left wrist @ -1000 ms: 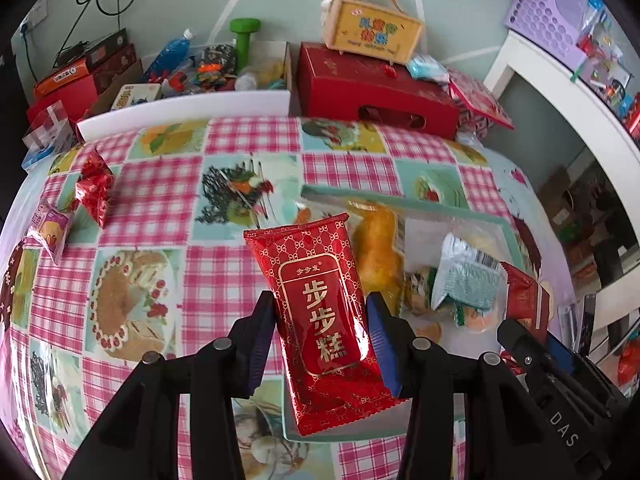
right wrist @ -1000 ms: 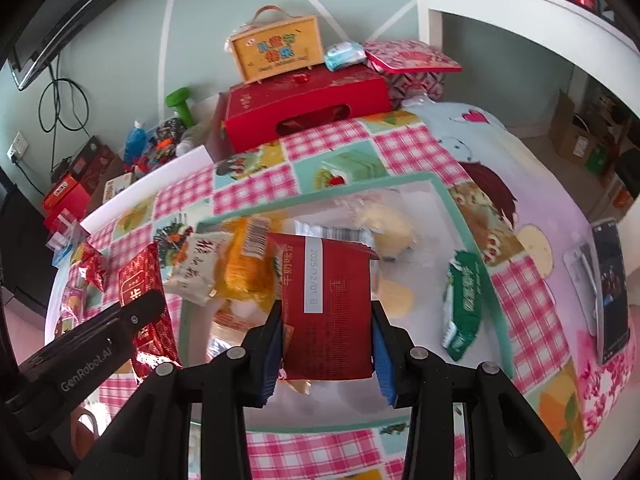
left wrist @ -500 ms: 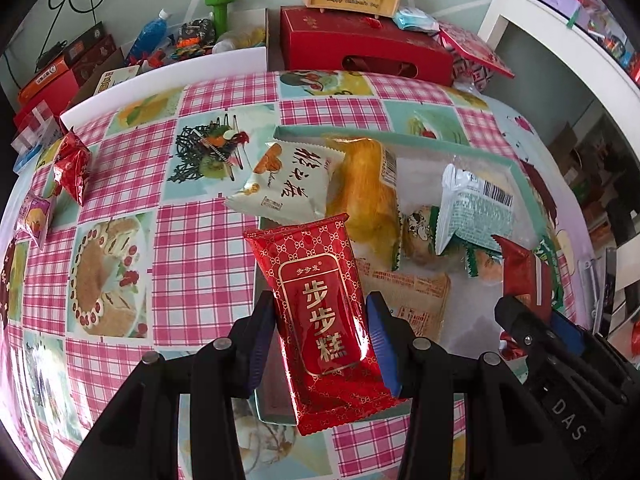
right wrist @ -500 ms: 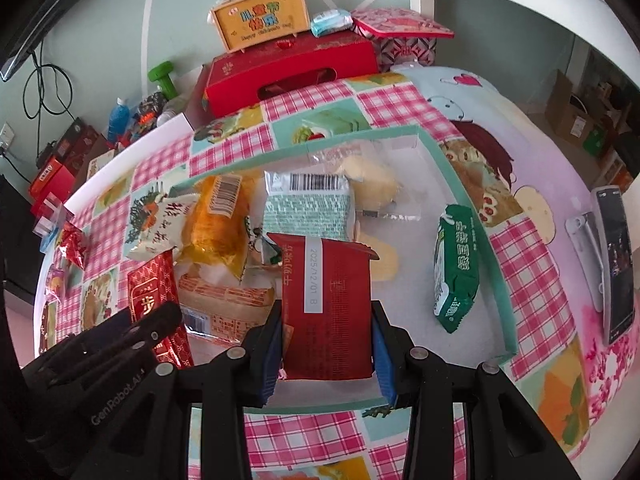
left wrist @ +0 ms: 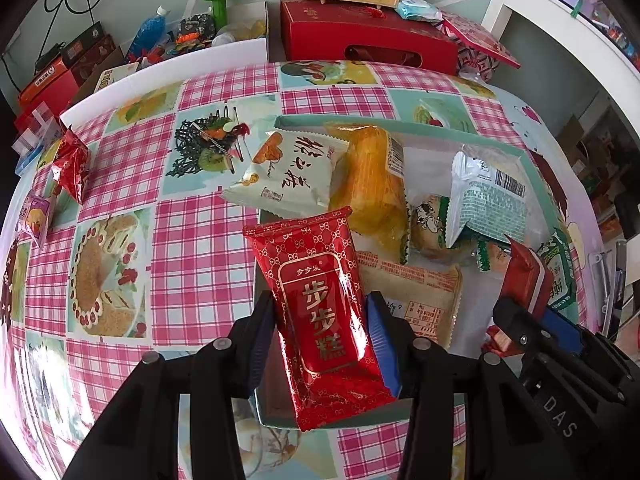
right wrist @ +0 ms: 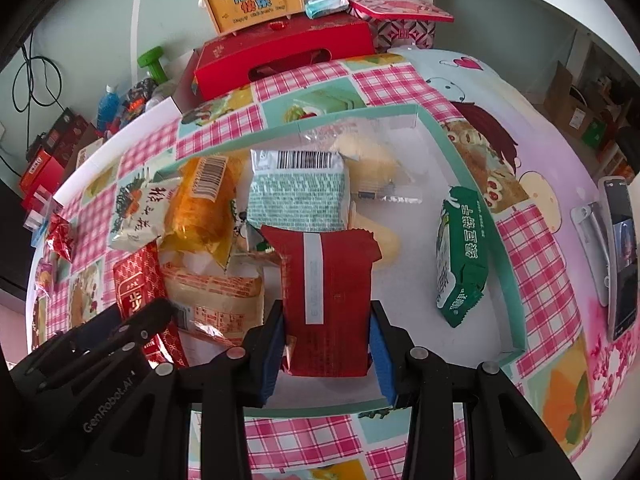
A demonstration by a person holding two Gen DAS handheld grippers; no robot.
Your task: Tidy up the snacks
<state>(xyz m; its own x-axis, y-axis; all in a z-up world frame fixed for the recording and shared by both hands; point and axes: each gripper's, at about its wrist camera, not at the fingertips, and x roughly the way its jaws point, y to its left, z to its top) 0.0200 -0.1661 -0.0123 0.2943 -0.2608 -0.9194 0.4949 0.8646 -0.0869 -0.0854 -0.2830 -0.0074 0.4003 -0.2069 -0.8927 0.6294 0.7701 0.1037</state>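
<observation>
Snacks fill the mint-rimmed tray [left wrist: 400, 126]. In the left wrist view, the left gripper [left wrist: 320, 320] clamps a red patterned packet [left wrist: 320, 304] above the tray's near-left corner; release it low, probably onto bare floor. In the right wrist view, the right gripper [right wrist: 326, 340] pinches a dark red packet [right wrist: 326, 292] over the white gap beside the green biscuit pack [right wrist: 462, 256]; lower before opening.

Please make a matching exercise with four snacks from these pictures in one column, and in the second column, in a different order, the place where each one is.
Snacks
1. red patterned packet
2. green packet
3. dark red packet
4. small red packet

Places
A. lying in the tray, beside its right wall
B. on the tablecloth, outside the tray, far left
C. between the fingers of the left gripper
D. between the fingers of the right gripper

Pairs: 1-C, 2-A, 3-D, 4-B
</observation>
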